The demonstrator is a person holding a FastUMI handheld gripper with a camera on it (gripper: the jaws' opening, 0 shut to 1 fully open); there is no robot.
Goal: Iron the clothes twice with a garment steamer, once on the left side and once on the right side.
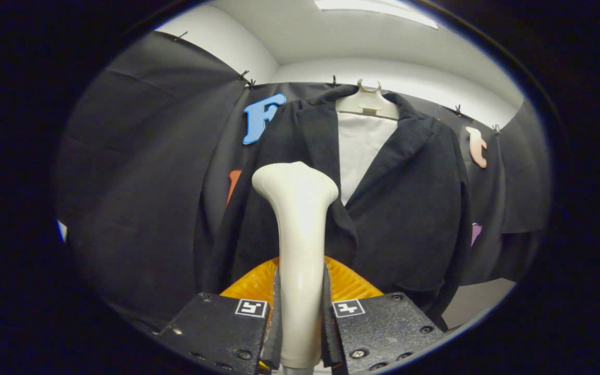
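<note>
One jacket [409,208], one steamer [298,250], one gripper [300,317].
Dark jacket hangs on one pale hanger [366,104] beyond the fingers; both fingers clamp the cream steamer's handle, its head upright before the jacket's left half.

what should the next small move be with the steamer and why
Probably carry the steamer forward until its head meets the jacket's front panel. The hand-held gripper is shut on the steamer's handle, both fingers pressing its sides, so the hold looks settled. The head stands upright ahead of the dark jacket, which hangs on a hanger, and whether it touches the cloth yet cannot be told.
</note>
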